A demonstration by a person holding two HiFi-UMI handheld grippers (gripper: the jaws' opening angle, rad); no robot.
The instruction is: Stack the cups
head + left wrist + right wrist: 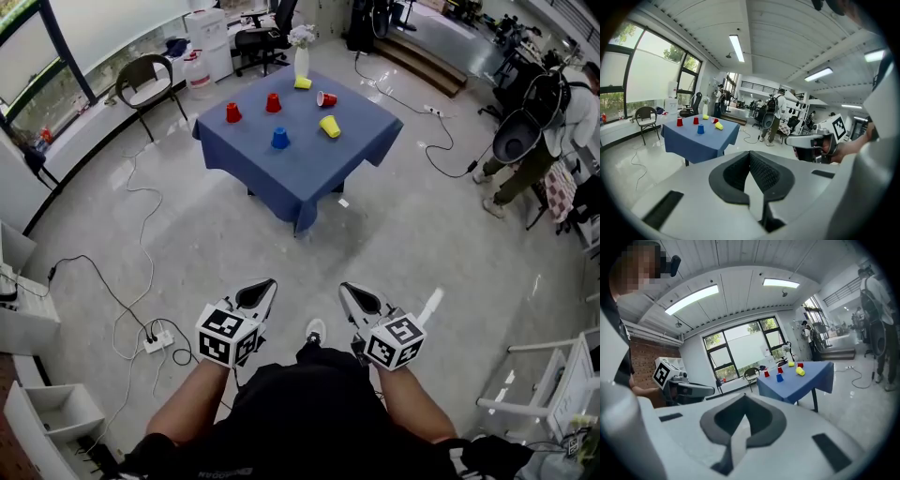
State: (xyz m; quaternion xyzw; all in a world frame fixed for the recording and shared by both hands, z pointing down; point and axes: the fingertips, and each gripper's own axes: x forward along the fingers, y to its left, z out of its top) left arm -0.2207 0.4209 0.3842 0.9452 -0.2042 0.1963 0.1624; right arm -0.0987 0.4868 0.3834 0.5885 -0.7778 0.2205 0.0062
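We hold our left gripper (pixel 266 287) and right gripper (pixel 348 290) fully closed on nothing, well apart from the cups (pixel 279 139), which sit unstacked on the blue-clothed surface (pixel 314 173).

Bare floor (pixel 394 253) lies open straight ahead to the blue table (pixel 314 178), cups (pixel 279 139) dotted across its top; a power strip (pixel 157 340) sits low left, a chair (pixel 145 80) beyond.

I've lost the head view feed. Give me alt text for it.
The left gripper and right gripper are shut and empty, held over the floor well short of a blue-clothed table. Scattered on it, unstacked: three red cups, two yellow cups, a blue cup and a white vase.
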